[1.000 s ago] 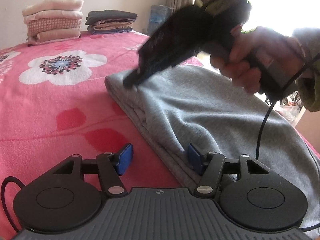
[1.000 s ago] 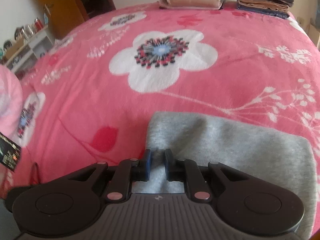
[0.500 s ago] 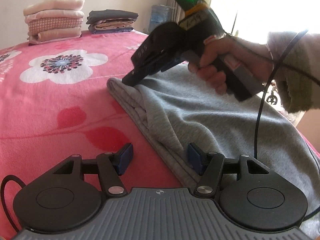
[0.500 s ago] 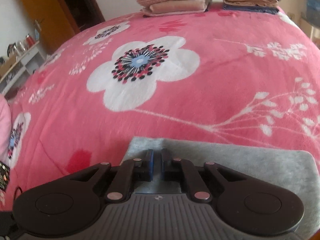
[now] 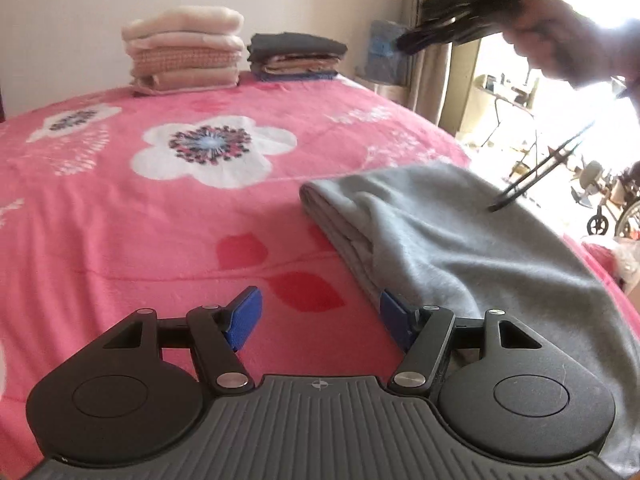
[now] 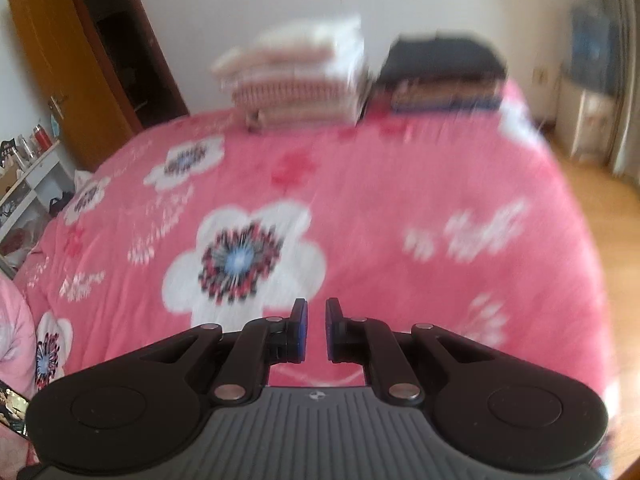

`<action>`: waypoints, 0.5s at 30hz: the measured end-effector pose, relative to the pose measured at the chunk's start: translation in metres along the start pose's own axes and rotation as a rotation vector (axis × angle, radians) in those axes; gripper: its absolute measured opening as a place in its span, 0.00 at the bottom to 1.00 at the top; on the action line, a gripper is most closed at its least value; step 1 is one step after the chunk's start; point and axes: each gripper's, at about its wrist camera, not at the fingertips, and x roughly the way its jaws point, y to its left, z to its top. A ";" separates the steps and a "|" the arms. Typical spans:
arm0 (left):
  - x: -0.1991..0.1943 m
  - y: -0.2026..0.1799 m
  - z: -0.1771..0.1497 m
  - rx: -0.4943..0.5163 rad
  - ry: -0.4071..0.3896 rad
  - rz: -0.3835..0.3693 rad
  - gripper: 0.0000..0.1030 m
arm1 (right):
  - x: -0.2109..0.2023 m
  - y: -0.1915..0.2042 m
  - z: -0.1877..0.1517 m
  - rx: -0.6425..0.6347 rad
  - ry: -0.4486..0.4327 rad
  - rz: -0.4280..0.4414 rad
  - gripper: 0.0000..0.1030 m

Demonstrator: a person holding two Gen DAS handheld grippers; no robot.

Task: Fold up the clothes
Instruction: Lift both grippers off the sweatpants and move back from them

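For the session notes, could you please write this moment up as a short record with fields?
surface: pink flowered bedspread
garment: grey garment, folded, lying on the bedspread
left gripper: jaws opening, nothing between them, right finger beside the garment's edge
right gripper: nearly closed, empty, raised above the bed
background: two stacks of folded clothes by the wall

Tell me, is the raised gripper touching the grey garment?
Apart. The left wrist view shows the right gripper lifted high above the grey garment, with wall and curtain visible between them.
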 end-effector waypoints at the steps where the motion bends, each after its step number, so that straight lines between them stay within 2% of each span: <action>1: -0.006 -0.004 0.001 0.007 -0.008 -0.012 0.64 | -0.018 0.000 0.002 -0.029 -0.011 -0.019 0.09; 5: -0.026 -0.032 0.003 0.109 -0.046 -0.093 0.64 | -0.092 0.002 -0.016 -0.159 0.022 -0.110 0.09; 7: -0.034 -0.056 -0.001 0.189 -0.061 -0.141 0.64 | -0.128 0.005 -0.042 -0.215 0.077 -0.139 0.09; 10: -0.038 -0.081 -0.010 0.249 -0.040 -0.190 0.60 | -0.170 0.014 -0.096 -0.268 0.115 -0.119 0.09; 13: -0.038 -0.094 -0.017 0.230 0.042 -0.186 0.56 | -0.186 0.026 -0.155 -0.264 0.110 -0.076 0.09; 15: -0.038 -0.092 -0.020 0.166 0.091 -0.192 0.53 | -0.183 0.029 -0.191 -0.200 0.103 -0.049 0.09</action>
